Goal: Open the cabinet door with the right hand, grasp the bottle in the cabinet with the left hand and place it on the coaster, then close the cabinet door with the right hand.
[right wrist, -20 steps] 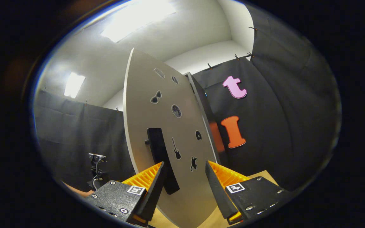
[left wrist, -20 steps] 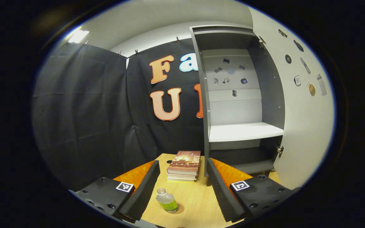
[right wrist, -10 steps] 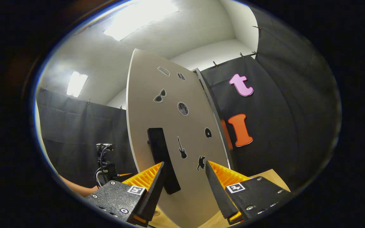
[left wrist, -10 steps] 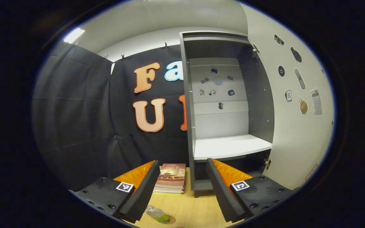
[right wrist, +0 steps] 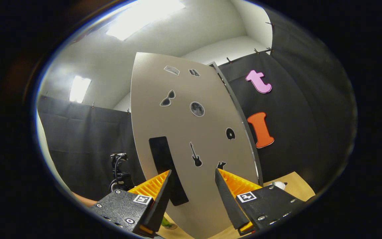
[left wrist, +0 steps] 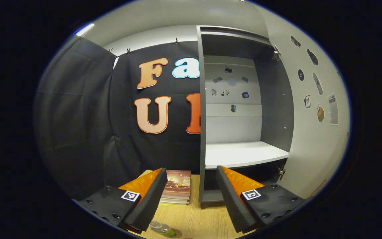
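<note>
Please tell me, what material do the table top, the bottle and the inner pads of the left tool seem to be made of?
Table top: seems to be pale wood or wood-look laminate, matte, with fine straight grain lines.
Bottle: probably clear plastic, see-through and shiny, with green in its lower part.
Pads of the left tool: look like black foam or rubber, matte, with fine ribs.

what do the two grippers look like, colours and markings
The left gripper and the right gripper look alike: two long wedge-shaped fingers each, ridged orange plastic on the outer faces, black ribbed foam pads on the inner faces. Each finger sits on a textured black block with round screws, topped by a small square black-and-white marker tag.
</note>
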